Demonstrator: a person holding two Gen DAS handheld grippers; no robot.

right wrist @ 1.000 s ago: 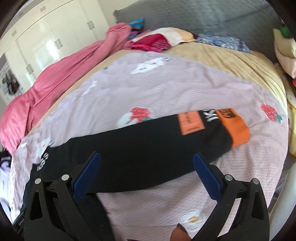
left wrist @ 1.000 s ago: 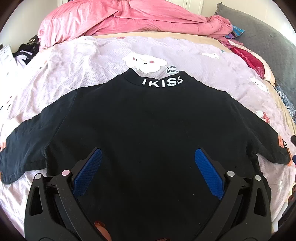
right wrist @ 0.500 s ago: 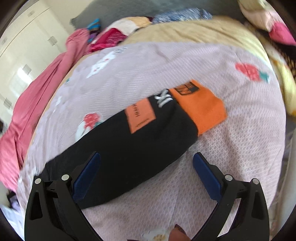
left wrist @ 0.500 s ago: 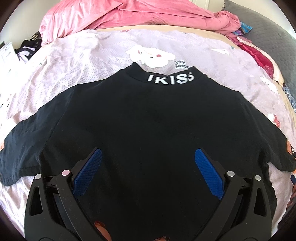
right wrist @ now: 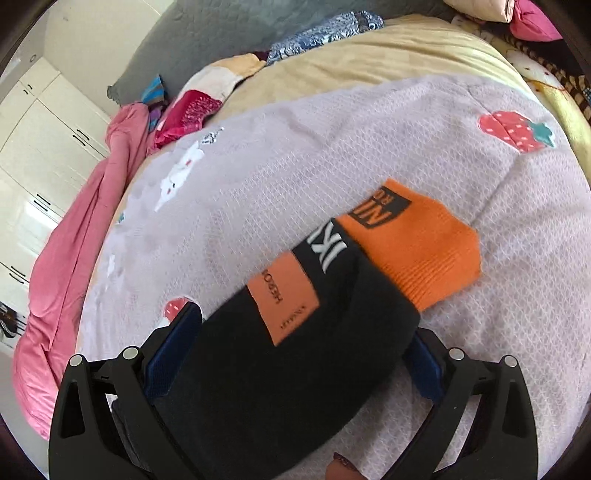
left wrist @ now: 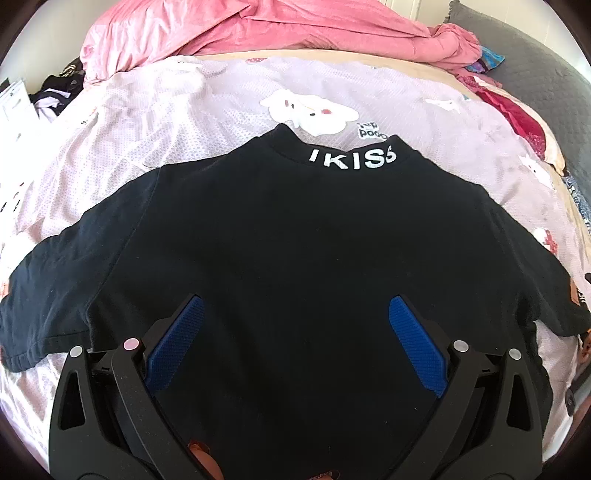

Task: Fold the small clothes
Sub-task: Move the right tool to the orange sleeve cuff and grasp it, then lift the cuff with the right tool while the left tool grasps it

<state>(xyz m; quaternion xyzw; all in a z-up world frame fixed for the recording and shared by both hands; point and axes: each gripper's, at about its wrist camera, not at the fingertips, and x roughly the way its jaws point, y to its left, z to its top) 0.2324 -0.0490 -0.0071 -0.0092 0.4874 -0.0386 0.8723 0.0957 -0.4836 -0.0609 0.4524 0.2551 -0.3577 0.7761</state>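
A black long-sleeved top lies flat on the lilac printed bedspread, its collar with white lettering pointing away. My left gripper hovers open above the top's lower body, with nothing between the blue pads. In the right wrist view the top's right sleeve runs up to an orange cuff with orange patches. My right gripper straddles this sleeve just behind the cuff. Its jaws are closing with the sleeve between them, and the cloth partly hides the right pad.
A crumpled pink duvet is heaped along the far side of the bed. A grey pillow and several loose coloured clothes lie near the head. White wardrobe doors stand beyond the bed.
My right gripper rolled and came down along the sleeve toward the cuff, so the sleeve now sits between its jaws. The left gripper has hardly moved.
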